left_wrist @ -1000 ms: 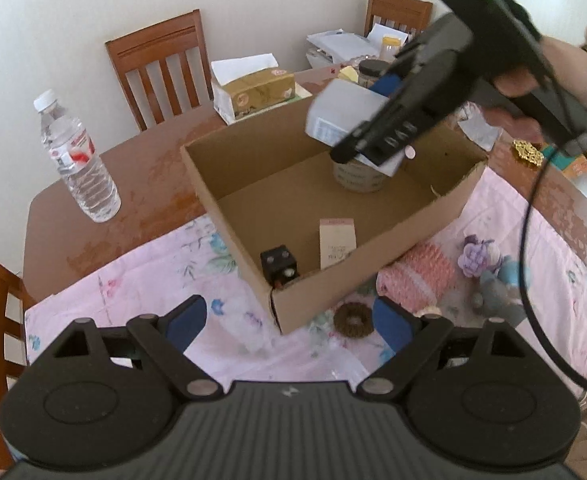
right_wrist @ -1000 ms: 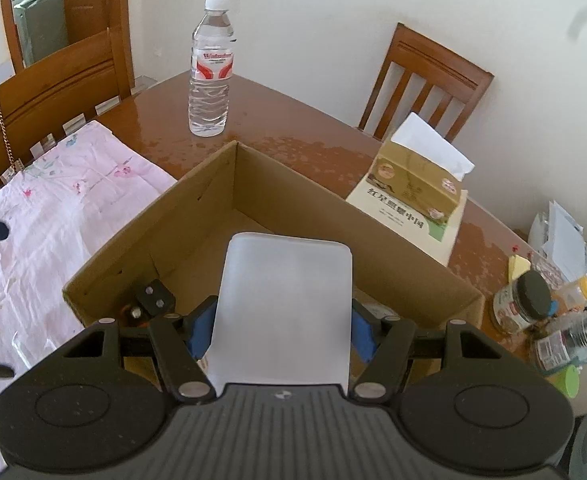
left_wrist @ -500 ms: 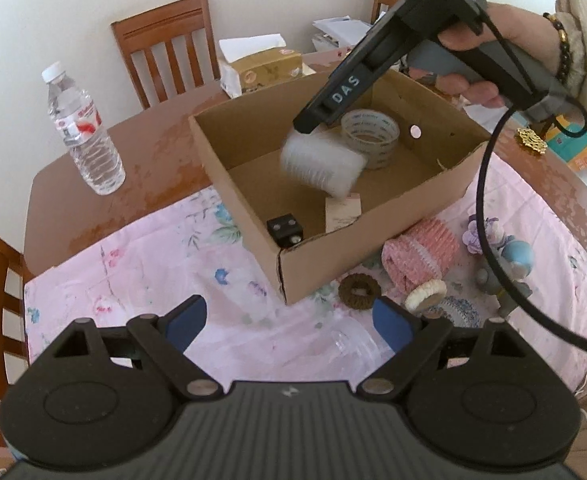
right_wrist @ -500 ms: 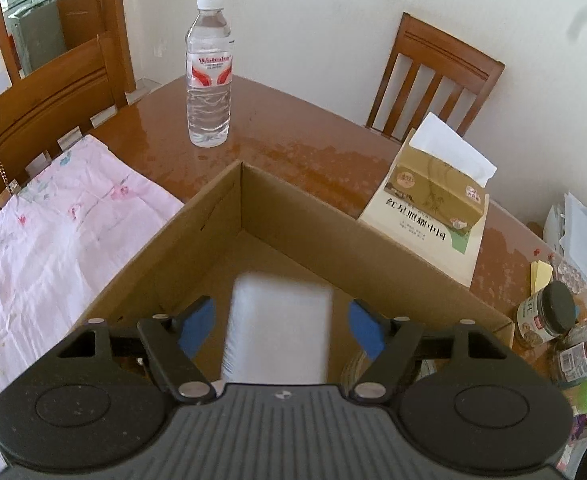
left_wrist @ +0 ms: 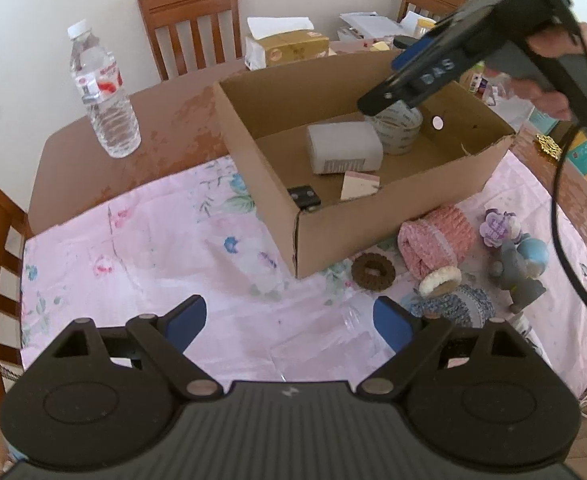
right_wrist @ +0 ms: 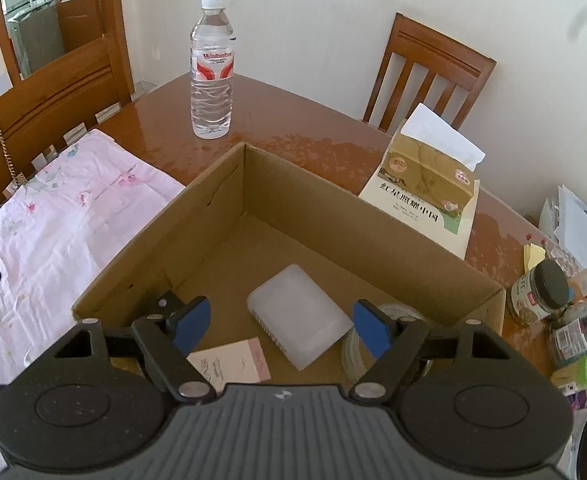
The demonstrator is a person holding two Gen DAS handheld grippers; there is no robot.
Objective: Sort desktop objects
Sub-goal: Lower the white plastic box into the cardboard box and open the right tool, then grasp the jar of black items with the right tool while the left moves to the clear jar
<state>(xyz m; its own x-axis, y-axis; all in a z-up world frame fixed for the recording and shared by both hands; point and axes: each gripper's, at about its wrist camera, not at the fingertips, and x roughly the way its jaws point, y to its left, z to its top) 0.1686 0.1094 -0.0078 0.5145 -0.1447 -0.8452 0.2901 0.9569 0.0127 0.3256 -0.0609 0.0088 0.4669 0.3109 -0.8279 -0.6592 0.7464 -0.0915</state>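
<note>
My left gripper (left_wrist: 289, 320) hangs wide, holding nothing, over the pink floral cloth (left_wrist: 153, 248) on the surface. Just past it, unsorted: brown crocheted ring (left_wrist: 373, 271), pink knitted roll (left_wrist: 437, 240), small grey plush toys (left_wrist: 521, 268). My right gripper (right_wrist: 281, 326) is spread wide and empty above the open cardboard box (right_wrist: 221, 184). The translucent white rectangular plastic case (right_wrist: 299, 320) lies flat on the box floor, beside the clear tape roll (left_wrist: 397, 128), a small pale card box (right_wrist: 233, 364) and a black cube (left_wrist: 303, 197). Risk: the right gripper's cable (left_wrist: 561, 208) hangs above the toys, so a swing could drag them. The box wall could catch a low fingertip. Clear water bottle (right_wrist: 212, 68) stands well apart.
</note>
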